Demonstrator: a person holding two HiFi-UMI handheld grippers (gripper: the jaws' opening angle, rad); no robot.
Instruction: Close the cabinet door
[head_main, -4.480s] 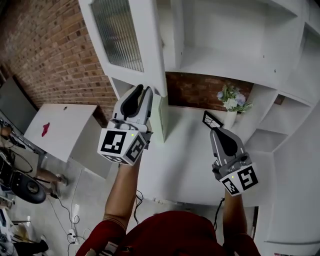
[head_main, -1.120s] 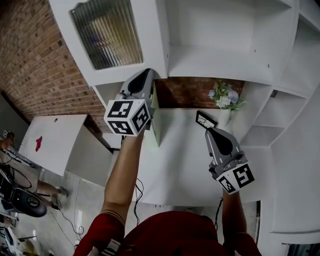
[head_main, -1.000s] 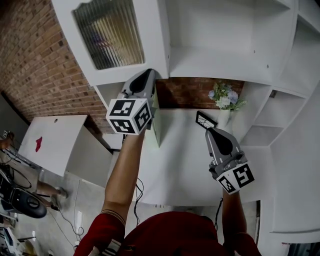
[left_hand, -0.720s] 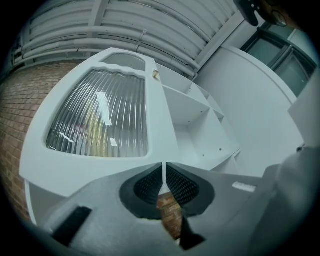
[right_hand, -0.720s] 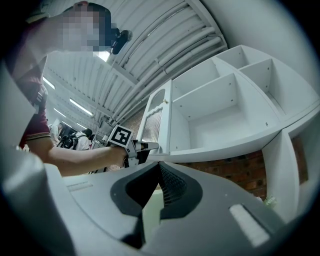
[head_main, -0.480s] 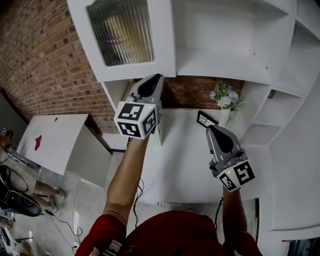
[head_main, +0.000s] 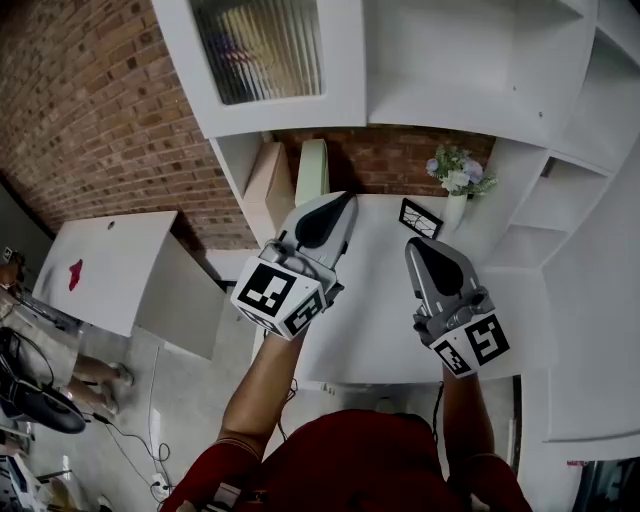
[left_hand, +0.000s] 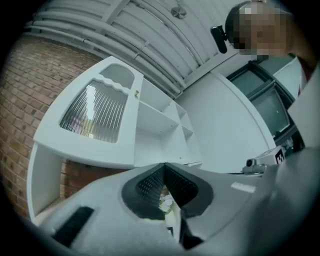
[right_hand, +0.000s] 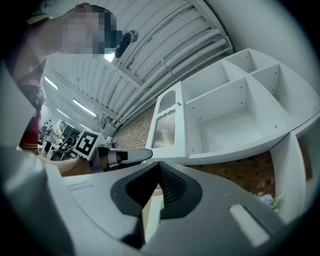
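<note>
No words, numbers or brand names can be read; the left cube on the left tool and the right cube on the right tool carry only black-and-white square patterns; a dark framed card near the tabletop's back edge is too small to read.

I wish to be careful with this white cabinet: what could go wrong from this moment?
The cabinet door looks shut, but no tool touches it; it may swing open if it is not latched. The right tool hangs near the picture frame and flower vase; a careless sweep could tip them.
</note>
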